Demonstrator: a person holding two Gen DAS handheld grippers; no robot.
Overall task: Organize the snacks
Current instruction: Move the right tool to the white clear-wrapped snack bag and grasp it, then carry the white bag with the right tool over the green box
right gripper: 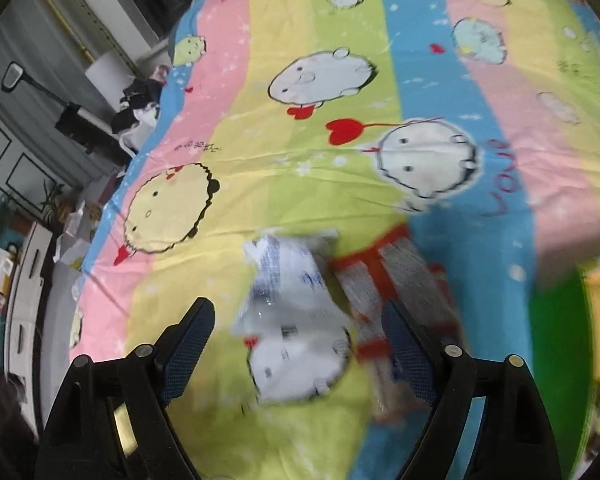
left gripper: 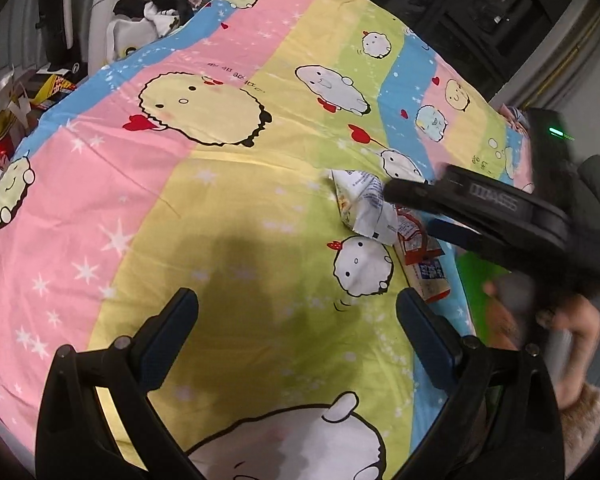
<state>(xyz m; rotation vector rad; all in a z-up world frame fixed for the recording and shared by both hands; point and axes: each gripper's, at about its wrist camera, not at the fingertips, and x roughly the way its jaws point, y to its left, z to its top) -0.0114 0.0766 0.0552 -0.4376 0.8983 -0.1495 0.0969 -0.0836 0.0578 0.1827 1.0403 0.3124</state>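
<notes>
Two grippers are held over a striped cartoon-print bedsheet (left gripper: 228, 184). The left gripper (left gripper: 296, 320) is spread wide, empty. The right gripper (right gripper: 296, 332) is also parted around a crinkled white snack packet (right gripper: 288, 300) without pressing it; a red-trimmed packet (right gripper: 392, 264) beside is blurred.
</notes>
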